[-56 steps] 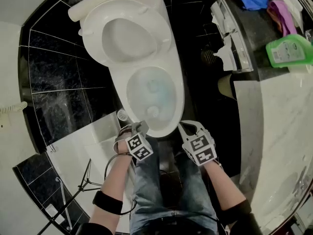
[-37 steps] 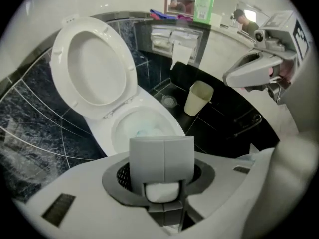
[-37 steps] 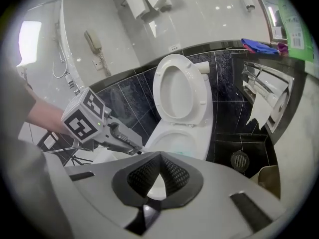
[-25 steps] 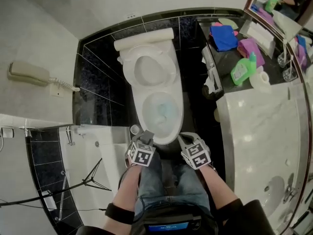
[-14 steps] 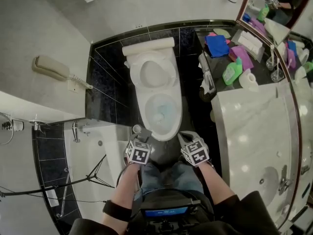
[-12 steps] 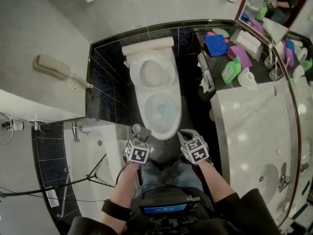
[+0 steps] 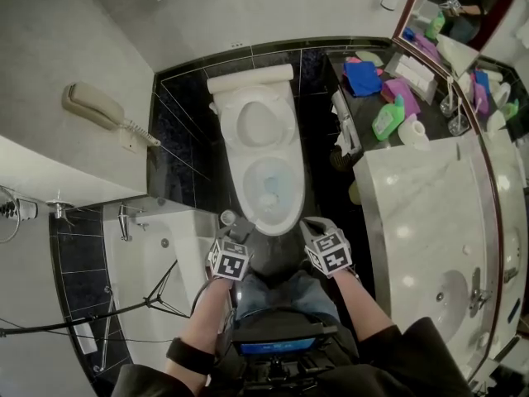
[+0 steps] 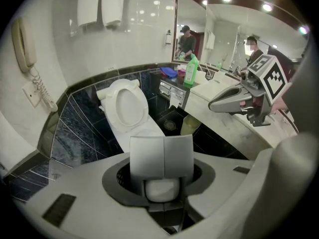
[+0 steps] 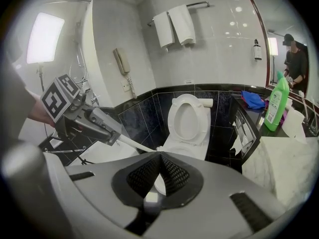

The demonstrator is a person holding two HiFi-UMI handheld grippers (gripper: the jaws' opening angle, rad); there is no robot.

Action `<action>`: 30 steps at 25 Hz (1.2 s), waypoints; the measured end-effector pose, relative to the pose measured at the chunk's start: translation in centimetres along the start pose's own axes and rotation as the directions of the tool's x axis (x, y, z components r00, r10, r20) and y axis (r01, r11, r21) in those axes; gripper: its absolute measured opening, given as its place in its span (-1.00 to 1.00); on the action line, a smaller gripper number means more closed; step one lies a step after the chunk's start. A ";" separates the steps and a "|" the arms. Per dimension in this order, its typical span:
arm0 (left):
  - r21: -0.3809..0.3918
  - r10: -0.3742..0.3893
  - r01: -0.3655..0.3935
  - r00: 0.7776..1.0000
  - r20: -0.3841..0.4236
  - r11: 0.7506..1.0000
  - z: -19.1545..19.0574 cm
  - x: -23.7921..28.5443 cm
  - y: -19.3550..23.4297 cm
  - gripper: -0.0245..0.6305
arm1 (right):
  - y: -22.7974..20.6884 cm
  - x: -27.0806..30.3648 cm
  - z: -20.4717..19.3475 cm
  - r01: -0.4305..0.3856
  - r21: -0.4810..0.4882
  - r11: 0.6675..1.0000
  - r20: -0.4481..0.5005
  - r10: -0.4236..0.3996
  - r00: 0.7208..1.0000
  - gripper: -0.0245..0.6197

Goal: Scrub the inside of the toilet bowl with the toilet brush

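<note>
The white toilet (image 7: 269,190) stands straight ahead with its lid up and blue water in the bowl. My left gripper (image 7: 236,231) hovers off the bowl's front left rim, shut on the white toilet brush handle (image 9: 132,144). The handle slants from its jaws toward the bowl; the brush head is hidden behind my right gripper's body. In the left gripper view the pads (image 8: 162,156) clamp the white handle. My right gripper (image 7: 313,224) hangs off the front right rim with its tips touching and nothing between them (image 9: 159,157). A small round brush holder (image 7: 226,217) sits beside the bowl.
A marble counter (image 7: 430,213) with a sink (image 7: 450,292) runs along the right. A green bottle (image 7: 386,118) and blue cloth (image 7: 362,77) lie on a shelf beyond it. A wall phone (image 7: 91,106) hangs left, a tripod (image 7: 140,308) stands at lower left, and a bin (image 8: 191,126) sits right of the toilet.
The person has stood up, so the toilet looks smaller and farther. Both grippers have risen away from the bowl's front rim. The left one stays shut on the handle.
</note>
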State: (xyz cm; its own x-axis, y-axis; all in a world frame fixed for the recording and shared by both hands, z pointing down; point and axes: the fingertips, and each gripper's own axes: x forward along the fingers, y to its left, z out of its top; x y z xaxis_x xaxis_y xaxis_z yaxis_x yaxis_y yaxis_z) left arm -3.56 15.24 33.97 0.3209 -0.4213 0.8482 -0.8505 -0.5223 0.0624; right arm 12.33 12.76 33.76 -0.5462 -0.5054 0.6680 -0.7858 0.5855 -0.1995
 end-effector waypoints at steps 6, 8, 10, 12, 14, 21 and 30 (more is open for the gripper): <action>-0.018 0.014 -0.014 1.000 0.017 1.000 -0.6 -0.4 0.2 -0.45 | 1.1 -0.2 0.0 -0.014 -0.002 1.000 -0.005 0.014 1.000 -0.91; -0.020 0.017 -0.017 1.000 0.023 1.000 -0.5 -0.5 0.4 -0.46 | 1.1 -0.1 0.0 -0.016 -0.008 1.000 -0.006 0.016 1.000 -0.91; -0.018 0.021 -0.020 0.999 0.027 1.000 -0.6 -0.6 0.7 -0.46 | 1.1 0.3 -0.2 -0.017 -0.018 1.000 -0.007 0.017 1.000 -0.90; -0.022 0.024 -0.023 1.000 0.018 0.999 -0.9 -0.8 0.9 -0.46 | 1.4 0.6 0.0 -0.025 -0.026 0.999 -0.013 0.024 1.000 -0.91; -0.023 0.030 -0.030 1.000 0.008 0.999 -1.2 -1.1 1.4 -0.46 | 2.0 0.9 0.5 -0.039 -0.031 0.999 -0.017 0.038 0.999 -0.91; -0.066 0.088 -0.091 0.995 -0.054 0.994 -4.9 -1.9 5.9 -0.46 | 6.1 4.7 1.7 -0.129 -0.079 0.988 -0.050 0.125 0.991 -0.91; -0.099 0.128 -0.146 0.978 -0.166 0.984 -11.4 0.7 13.1 -0.46 | 13.9 13.0 1.2 -0.291 -0.141 0.946 -0.143 0.271 0.952 -0.91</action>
State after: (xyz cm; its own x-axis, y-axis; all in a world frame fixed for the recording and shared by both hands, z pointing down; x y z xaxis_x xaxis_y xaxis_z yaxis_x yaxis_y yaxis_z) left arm -19.24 16.51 41.39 0.1359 -0.3558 0.9246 -0.9252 -0.3793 -0.0099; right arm -6.05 13.58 38.82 -0.6914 -0.2314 0.6844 -0.5436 0.7906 -0.2818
